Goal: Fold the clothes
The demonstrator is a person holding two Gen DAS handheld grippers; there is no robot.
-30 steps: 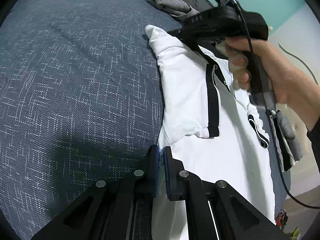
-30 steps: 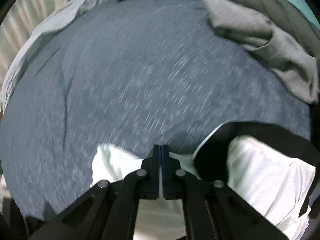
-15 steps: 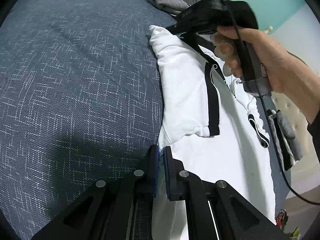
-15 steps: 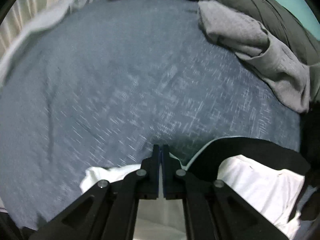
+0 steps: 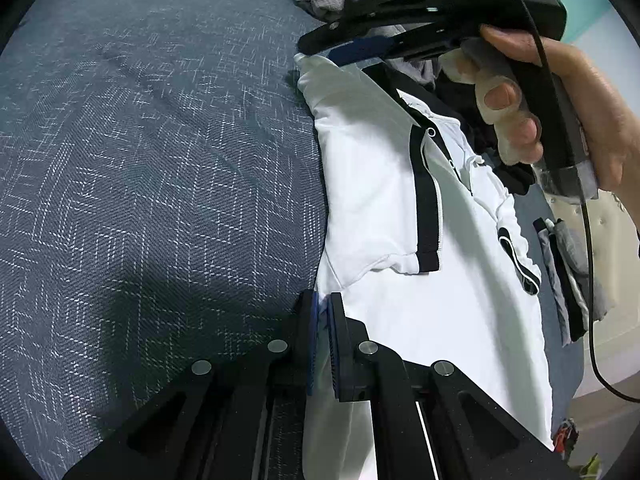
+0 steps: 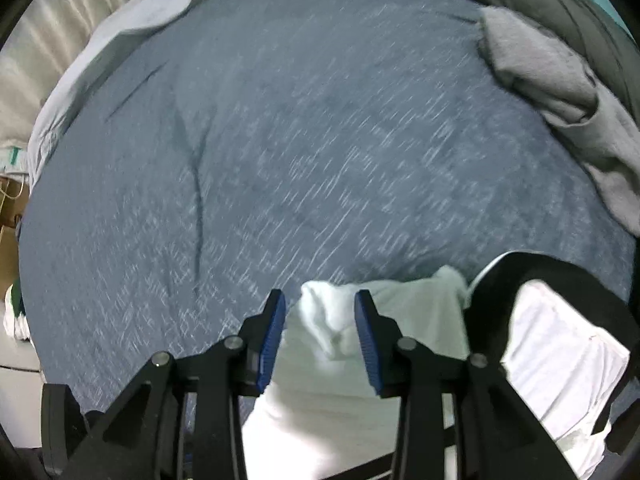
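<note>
Right claw (image 6: 320, 316) has just been opening, freeing the shirt (image 6: 328, 320) fold still between its pads; left claw (image 5: 322, 320) stays clamped on the shirt's edge on the bed (image 5: 160, 160).

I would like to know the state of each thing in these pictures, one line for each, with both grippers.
white shirt: lying on the bed, side folded in.
left gripper: shut on the shirt's edge.
right gripper: jaws just opened, white cloth between them, not pressed.
grey garment: crumpled, unfolded.
blue bedspread: spread, slightly creased.
</note>
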